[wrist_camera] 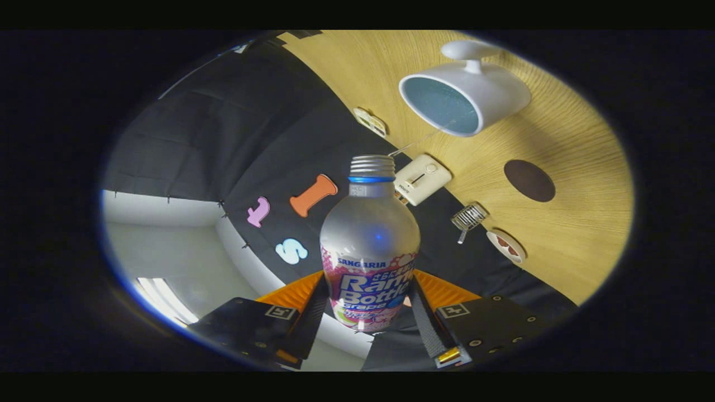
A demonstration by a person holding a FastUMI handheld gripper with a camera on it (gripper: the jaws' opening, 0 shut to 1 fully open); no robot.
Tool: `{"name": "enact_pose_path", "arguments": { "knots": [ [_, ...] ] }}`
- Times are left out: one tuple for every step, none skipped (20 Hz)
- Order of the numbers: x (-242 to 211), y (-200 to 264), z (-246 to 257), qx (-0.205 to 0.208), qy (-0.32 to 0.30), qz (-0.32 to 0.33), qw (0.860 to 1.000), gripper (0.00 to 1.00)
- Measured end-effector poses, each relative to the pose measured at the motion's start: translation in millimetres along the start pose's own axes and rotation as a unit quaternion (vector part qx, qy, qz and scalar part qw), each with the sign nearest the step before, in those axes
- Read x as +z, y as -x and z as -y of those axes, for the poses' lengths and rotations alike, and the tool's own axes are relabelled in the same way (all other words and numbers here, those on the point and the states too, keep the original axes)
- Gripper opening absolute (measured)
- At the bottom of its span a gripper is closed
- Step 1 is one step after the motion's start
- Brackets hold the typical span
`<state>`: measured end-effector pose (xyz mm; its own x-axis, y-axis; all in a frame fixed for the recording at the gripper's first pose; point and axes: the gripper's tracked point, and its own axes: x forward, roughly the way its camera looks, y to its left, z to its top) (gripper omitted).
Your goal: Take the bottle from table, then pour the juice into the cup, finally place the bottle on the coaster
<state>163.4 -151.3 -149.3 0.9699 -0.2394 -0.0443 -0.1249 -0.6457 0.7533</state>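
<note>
My gripper (pixel 368 304) is shut on a silver bottle (pixel 370 234) with a bright printed label; both fingers press its lower body. The bottle has a ribbed metal cap and a blue neck ring. The whole view is rolled far over, so the bottle is tipped with its capped mouth pointing toward the white cup (pixel 466 92). That cup stands on the wooden table (pixel 575 167) beyond the bottle, its blue-grey inside facing me. A dark round coaster (pixel 529 180) lies on the table a short way from the cup.
A small white toaster-like box (pixel 422 178) sits just past the bottle's cap at the table's back edge. Near it are a small wire whisk (pixel 469 218), a little dish with brown pieces (pixel 505 245) and a small plaque (pixel 370 121). The booth's black cloth wall rises behind.
</note>
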Motion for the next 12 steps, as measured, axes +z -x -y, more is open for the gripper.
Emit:
{"name": "enact_pose_path", "arguments": {
  "knots": [
    [4, -1, 5, -0.003, 0.002, 0.004, 1.0, 0.77],
    [9, -2, 11, -0.007, 0.005, 0.007, 1.0, 0.76],
    [14, -2, 16, -0.012, 0.011, 0.011, 1.0, 0.76],
    [18, -2, 22, -0.016, 0.017, 0.013, 1.0, 0.76],
    [21, -1, 28, -0.021, 0.027, 0.015, 0.999, 0.76],
    [23, -3, 34, -0.031, 0.042, 0.016, 0.999, 0.76],
    [24, -2, 43, -0.044, 0.064, 0.014, 0.997, 0.76],
    [26, -2, 50, -0.057, 0.088, 0.014, 0.994, 0.76],
    [27, -1, 58, -0.068, 0.113, 0.009, 0.991, 0.76],
    [27, 2, 63, -0.071, 0.143, 0.001, 0.987, 0.76],
    [29, 5, 68, -0.071, 0.175, -0.003, 0.982, 0.76],
    [33, 5, 71, -0.069, 0.205, -0.006, 0.976, 0.76]
  ]
}}
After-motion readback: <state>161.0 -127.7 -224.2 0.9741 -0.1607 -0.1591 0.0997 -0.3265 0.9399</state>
